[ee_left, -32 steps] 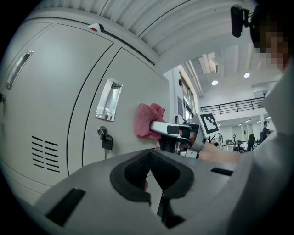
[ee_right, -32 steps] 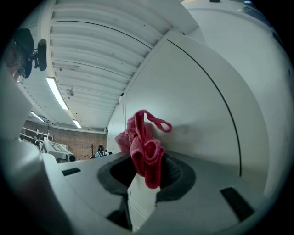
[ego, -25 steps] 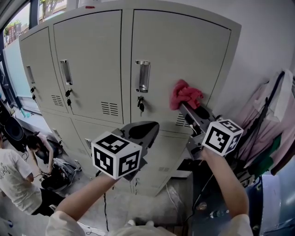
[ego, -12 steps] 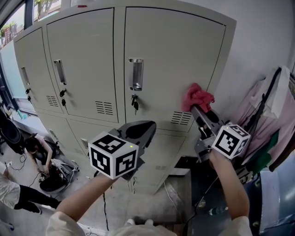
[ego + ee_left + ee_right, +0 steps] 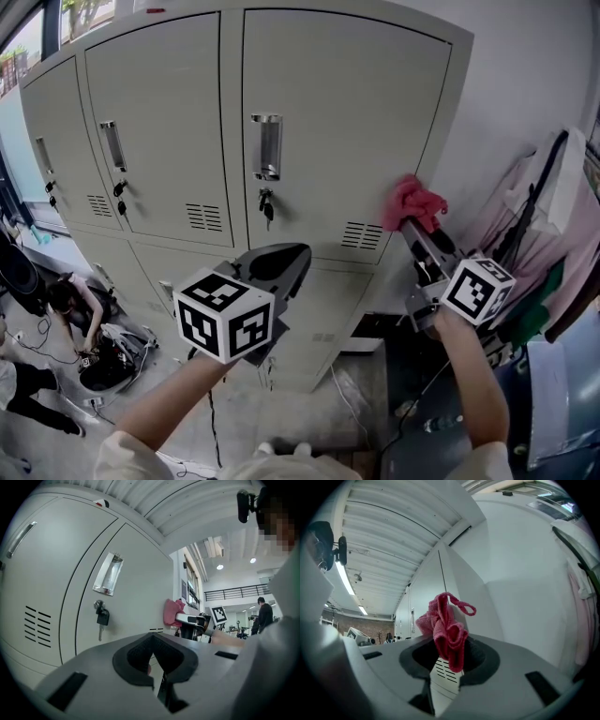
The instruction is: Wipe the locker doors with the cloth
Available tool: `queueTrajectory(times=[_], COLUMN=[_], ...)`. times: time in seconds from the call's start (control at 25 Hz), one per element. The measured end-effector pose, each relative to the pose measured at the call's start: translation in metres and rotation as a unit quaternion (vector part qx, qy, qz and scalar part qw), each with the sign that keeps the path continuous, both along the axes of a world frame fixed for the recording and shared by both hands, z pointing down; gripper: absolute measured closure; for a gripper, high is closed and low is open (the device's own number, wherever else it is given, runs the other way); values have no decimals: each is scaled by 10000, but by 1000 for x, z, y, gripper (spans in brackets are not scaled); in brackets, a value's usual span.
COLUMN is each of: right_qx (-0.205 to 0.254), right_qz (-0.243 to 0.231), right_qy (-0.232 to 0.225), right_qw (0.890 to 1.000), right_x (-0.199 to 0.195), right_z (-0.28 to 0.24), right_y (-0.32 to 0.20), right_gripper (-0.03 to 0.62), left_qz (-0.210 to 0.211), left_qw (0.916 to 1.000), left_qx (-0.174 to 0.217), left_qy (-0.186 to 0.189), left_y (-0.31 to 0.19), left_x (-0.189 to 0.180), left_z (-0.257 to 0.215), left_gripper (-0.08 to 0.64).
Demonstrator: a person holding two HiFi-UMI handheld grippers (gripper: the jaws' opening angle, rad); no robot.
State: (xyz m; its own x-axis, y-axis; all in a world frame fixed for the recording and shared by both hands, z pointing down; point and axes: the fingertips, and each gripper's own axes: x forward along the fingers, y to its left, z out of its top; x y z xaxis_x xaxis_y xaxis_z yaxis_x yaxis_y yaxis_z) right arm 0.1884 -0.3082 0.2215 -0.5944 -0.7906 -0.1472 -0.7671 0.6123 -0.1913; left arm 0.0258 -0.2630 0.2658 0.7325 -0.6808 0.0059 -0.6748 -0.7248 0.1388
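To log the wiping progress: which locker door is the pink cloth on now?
The rightmost upper door: the pink cloth, held in the right claw, sits at its right edge.

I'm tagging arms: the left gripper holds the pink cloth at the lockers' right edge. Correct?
No: the right gripper holds the pink cloth at the lockers' right edge, as the right gripper view shows. The left gripper holds nothing.
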Motion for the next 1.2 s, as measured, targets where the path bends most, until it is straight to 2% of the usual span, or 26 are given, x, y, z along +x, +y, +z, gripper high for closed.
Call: queueTrajectory(times=[0.24,0.36,0.44,0.52,0.56,0.6,0.68,0.8,0.88,0.96,1.04,1.2], right_qx=[-20,83,248,542,742,968,1433,1892,2011,2043,2035,1940], right_qz=[-5,-66,29,361,588,815,1178,1514,1634,1699,1749,1804], right_qy=[53,224,536,1314,1850,2407,3375,4335,4730,4953,5092,5206], right_qw=[10000,9997,9982,9892,9782,9623,9229,8680,8421,8271,8178,8117], right_x=[1,-6,-8,-7,-8,-9,-15,-25,-29,-31,-32,-36], right_z=[1,-1,-4,-8,-11,-14,-21,-28,-31,-32,-31,-25], right_y=[4,13,21,26,29,32,37,40,38,33,25,13], right_gripper=[482,485,486,486,486,487,488,488,488,488,488,488], left_qz=[11,5,-16,-32,-34,-36,-34,-18,-12,-11,-10,-18], left_qw=[10000,10000,10000,10000,10000,10000,9999,9999,9999,9999,9999,9999], left_qx=[-19,-30,-31,-35,-38,-39,-36,-31,-23,-15,-10,-24], left_qy=[31,36,58,74,77,80,94,109,118,129,136,134], left_y=[2,3,3,4,4,4,6,7,8,8,8,8], left_x=[1,-1,-3,-5,-5,-6,-7,-6,-6,-6,-7,-9], left_z=[3,5,5,5,5,6,6,7,7,6,6,8], left_gripper=[555,555,555,555,555,555,555,555,555,555,555,555])
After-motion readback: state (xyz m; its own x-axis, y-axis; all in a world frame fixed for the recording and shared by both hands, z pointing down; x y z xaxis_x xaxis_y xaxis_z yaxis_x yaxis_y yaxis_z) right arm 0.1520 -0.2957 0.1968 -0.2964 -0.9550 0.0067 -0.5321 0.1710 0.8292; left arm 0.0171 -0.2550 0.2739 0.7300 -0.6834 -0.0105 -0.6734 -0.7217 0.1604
